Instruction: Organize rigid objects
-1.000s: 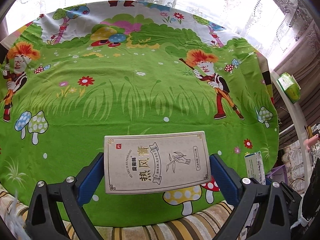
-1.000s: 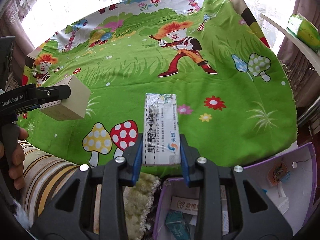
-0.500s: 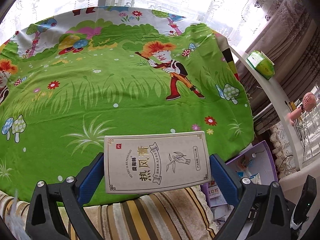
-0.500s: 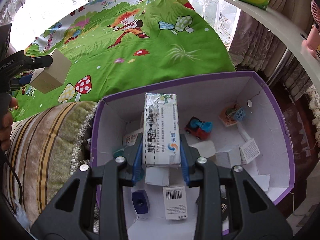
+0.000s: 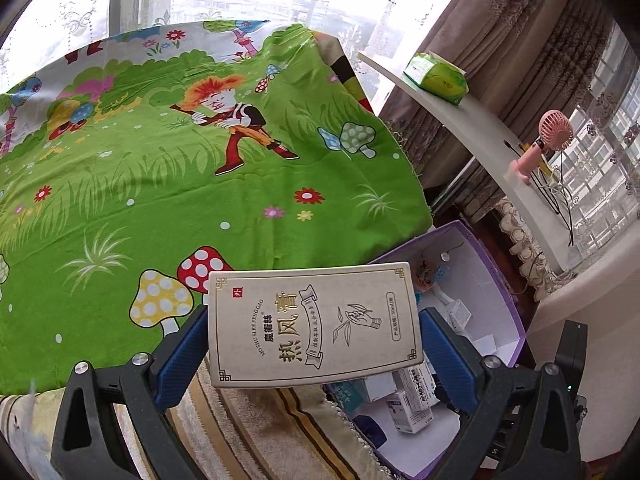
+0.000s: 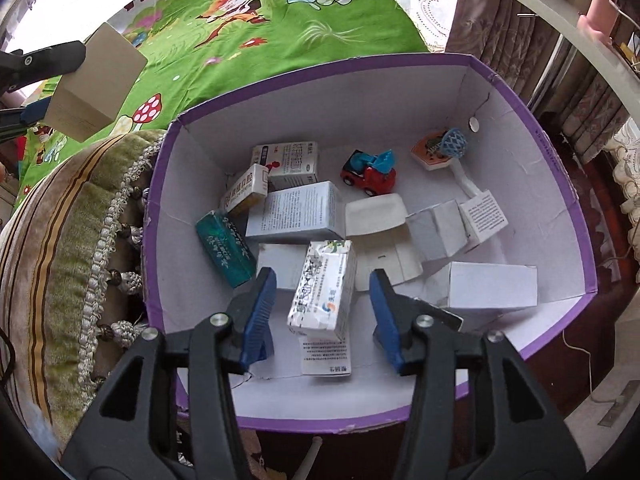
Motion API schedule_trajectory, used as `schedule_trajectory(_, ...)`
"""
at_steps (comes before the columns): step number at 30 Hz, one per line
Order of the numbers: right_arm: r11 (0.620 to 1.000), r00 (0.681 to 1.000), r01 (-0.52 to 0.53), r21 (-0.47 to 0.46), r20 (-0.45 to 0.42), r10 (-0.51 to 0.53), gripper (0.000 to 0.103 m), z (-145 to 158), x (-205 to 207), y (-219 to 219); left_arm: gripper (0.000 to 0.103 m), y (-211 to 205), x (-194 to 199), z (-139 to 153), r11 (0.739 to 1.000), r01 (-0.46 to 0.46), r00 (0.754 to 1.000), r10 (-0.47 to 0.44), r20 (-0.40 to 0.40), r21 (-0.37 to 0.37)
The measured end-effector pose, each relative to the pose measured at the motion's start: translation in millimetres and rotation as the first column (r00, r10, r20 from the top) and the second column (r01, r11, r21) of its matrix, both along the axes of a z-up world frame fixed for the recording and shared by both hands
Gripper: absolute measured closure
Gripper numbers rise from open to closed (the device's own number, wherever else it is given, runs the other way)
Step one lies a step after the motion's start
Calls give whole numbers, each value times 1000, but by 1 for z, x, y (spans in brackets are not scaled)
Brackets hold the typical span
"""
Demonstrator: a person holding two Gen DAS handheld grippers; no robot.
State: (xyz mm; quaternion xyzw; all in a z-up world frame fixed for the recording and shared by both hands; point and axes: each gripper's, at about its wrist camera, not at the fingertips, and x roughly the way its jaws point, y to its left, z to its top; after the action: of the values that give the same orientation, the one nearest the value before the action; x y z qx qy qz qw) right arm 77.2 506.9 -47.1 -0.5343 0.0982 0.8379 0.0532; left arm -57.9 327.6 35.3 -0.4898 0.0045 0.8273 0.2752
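My left gripper [image 5: 314,340] is shut on a flat beige box with Chinese print [image 5: 314,324], held above the bed's edge beside the purple storage box [image 5: 514,312]. The beige box also shows in the right wrist view [image 6: 94,84] at the upper left. My right gripper [image 6: 322,300] is open above the purple box [image 6: 560,184]. The white medicine carton [image 6: 324,286] lies free between its fingers, among several cartons inside the box.
The purple box holds several cartons, a teal pack [image 6: 224,246], a red toy car [image 6: 370,170] and a small toy hoop [image 6: 442,148]. A striped tasselled cushion [image 6: 60,240] lies left of it. A green cartoon sheet [image 5: 180,184] covers the bed. A white shelf [image 5: 472,128] carries a pink fan.
My right gripper moved down over the purple box, opened and let go of the white carton, which dropped into the box. My left gripper swung right with the beige box toward the purple box.
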Motion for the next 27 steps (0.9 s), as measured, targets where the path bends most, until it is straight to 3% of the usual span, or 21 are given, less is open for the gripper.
schedule_trajectory(9,995,996,81,63,-42,-79,33,16,11,13,2,34,37,-8,990,144,989,-144,39,3)
schedule_trajectory(16,987,990,138,82,-47,-135,29,22,22,23,1,44,46,-21,976,206,968,-213,134,70)
schedule_trajectory(24,969,980,197,147,-54,-191,25,34,38,22,1,33,41,-37,975,171,942,-204,267,142)
schedule_trajectory(27,956,975,222,193,-55,-216,24,41,45,17,1,22,43,-34,972,162,942,-203,266,168)
